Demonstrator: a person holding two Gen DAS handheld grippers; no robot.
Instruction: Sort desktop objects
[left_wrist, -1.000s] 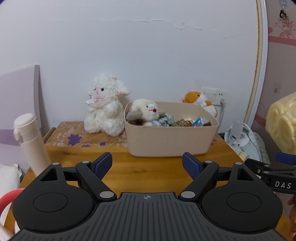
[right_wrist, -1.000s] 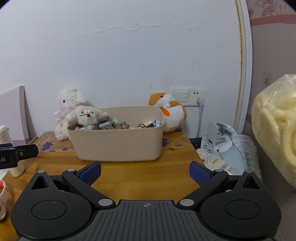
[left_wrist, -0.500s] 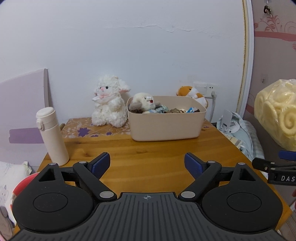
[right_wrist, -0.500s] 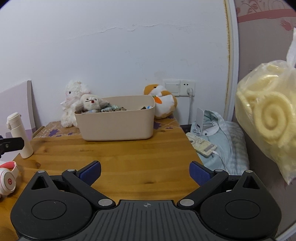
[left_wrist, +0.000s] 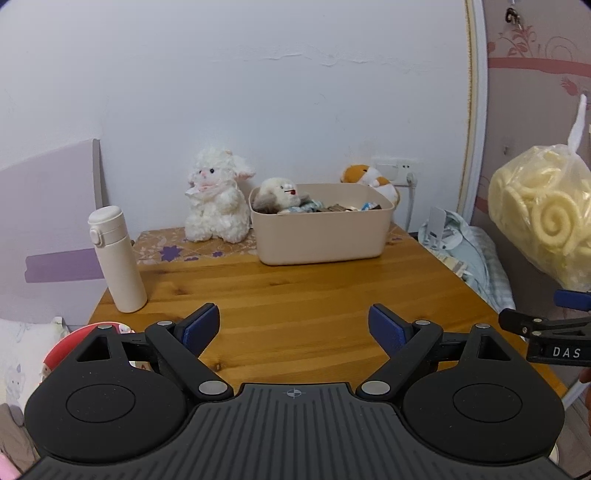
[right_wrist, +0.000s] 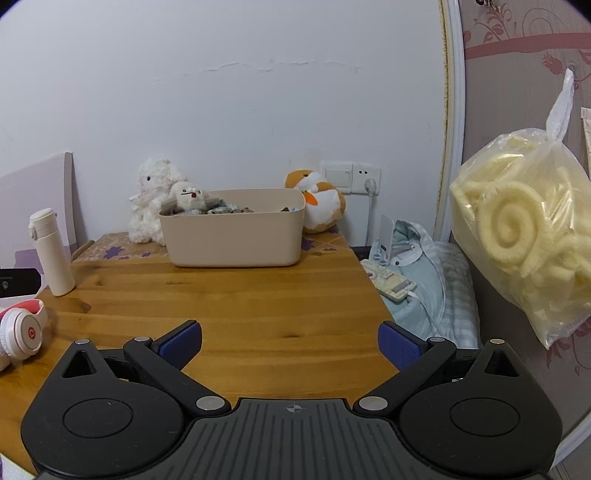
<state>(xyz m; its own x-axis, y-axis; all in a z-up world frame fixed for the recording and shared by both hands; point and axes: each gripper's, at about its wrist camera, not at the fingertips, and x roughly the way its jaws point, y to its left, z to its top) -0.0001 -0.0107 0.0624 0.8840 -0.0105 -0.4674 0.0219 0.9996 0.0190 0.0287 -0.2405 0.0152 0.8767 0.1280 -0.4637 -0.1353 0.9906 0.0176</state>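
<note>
A beige bin (left_wrist: 321, 232) stands at the back of the wooden desk (left_wrist: 295, 295), filled with a small plush toy (left_wrist: 279, 190) and several small items; it also shows in the right wrist view (right_wrist: 234, 236). A white lamb plush (left_wrist: 216, 195) sits left of the bin, an orange and white plush (right_wrist: 319, 203) right of it. A white bottle (left_wrist: 116, 258) stands at the desk's left edge. My left gripper (left_wrist: 293, 325) is open and empty over the desk's front. My right gripper (right_wrist: 290, 341) is open and empty, beside the left one.
Pink and white headphones (right_wrist: 22, 328) lie at the desk's front left. A plastic bag of yellow foam rolls (right_wrist: 524, 236) hangs on the right wall. A bed with light blue bedding (right_wrist: 424, 266), a remote and a phone stand lies right of the desk.
Both grippers have pulled back from the bin toward the desk's front edge. The bin and plush toys look smaller and more of the desk shows. Both stay open.
</note>
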